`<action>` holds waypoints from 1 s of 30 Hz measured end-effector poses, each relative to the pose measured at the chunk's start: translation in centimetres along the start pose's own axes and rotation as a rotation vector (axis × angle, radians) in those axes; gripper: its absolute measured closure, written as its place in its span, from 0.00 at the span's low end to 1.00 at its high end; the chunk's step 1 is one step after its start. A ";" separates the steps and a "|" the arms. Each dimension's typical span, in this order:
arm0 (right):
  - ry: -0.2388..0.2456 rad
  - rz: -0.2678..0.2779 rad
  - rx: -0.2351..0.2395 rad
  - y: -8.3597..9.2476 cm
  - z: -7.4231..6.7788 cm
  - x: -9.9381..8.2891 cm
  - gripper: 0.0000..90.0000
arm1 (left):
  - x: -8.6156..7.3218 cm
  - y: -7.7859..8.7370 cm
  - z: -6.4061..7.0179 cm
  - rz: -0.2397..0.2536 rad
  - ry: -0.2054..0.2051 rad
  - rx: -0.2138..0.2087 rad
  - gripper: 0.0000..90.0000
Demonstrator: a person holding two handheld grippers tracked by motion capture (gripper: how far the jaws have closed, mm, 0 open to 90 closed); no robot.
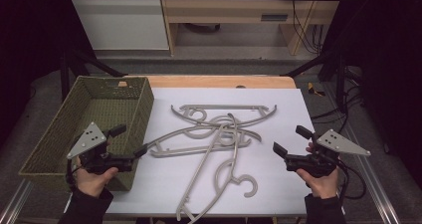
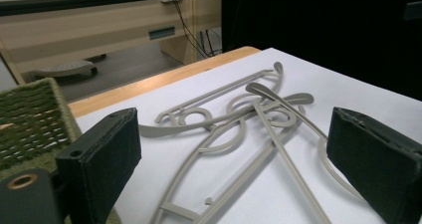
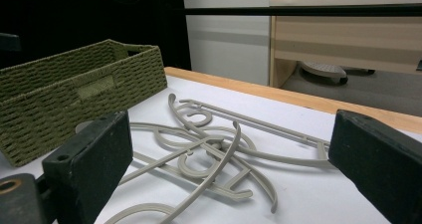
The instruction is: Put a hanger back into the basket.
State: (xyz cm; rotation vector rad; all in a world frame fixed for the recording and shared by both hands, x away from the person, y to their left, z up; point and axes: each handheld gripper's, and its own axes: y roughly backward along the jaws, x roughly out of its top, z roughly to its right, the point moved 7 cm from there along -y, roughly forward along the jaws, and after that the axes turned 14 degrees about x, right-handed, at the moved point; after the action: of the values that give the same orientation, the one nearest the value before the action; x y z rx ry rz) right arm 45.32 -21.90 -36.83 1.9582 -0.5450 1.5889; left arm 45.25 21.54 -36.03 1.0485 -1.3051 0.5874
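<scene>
Several grey plastic hangers [image 1: 219, 134] lie tangled in the middle of the white table top [image 1: 278, 104]. An olive woven basket [image 1: 134, 109] stands at the left with nothing in it. My left gripper [image 1: 129, 141] hovers beside the basket's near right corner, pointing toward the pile, jaws open and holding nothing. My right gripper [image 1: 291, 140] is level with it on the right side, also open, holding nothing. In the left gripper view the hangers [image 2: 234, 109] lie ahead between the wide jaws of that gripper [image 2: 234, 144]. The right gripper view shows the hangers [image 3: 209, 144], the basket [image 3: 74, 94] and that gripper [image 3: 234, 154].
A wooden strip [image 1: 219, 81] edges the table's far side. Beyond it stand a light wooden desk [image 1: 239, 10] and a white cabinet [image 1: 119, 20]. Cables [image 1: 308, 30] hang at the back right. A metal frame rail [image 1: 373, 174] runs along the table's right side.
</scene>
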 end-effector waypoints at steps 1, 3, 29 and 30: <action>0.000 0.000 0.000 0.0 0.0 0.0 0.04 | 0.0 0.0 0.0 0.000 0.000 0.000 0.08; -0.003 -0.001 0.002 0.0 0.0 0.0 0.04 | -0.1 -0.2 0.7 -0.011 -0.009 -0.010 0.08; -0.006 -0.028 0.000 -0.4 -0.1 -0.3 0.05 | -6.4 -5.2 14.7 -0.295 -0.234 -0.219 0.24; -0.008 -0.029 0.002 -0.5 -0.2 -0.3 0.05 | -7.3 -5.6 15.6 -0.326 -0.247 -0.234 0.26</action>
State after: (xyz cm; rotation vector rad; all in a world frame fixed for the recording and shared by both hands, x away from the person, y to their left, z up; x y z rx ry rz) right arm 45.44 -21.42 -37.22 1.9658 -0.5154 1.5655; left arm 40.82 6.84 -45.75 1.1315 -1.3411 0.0579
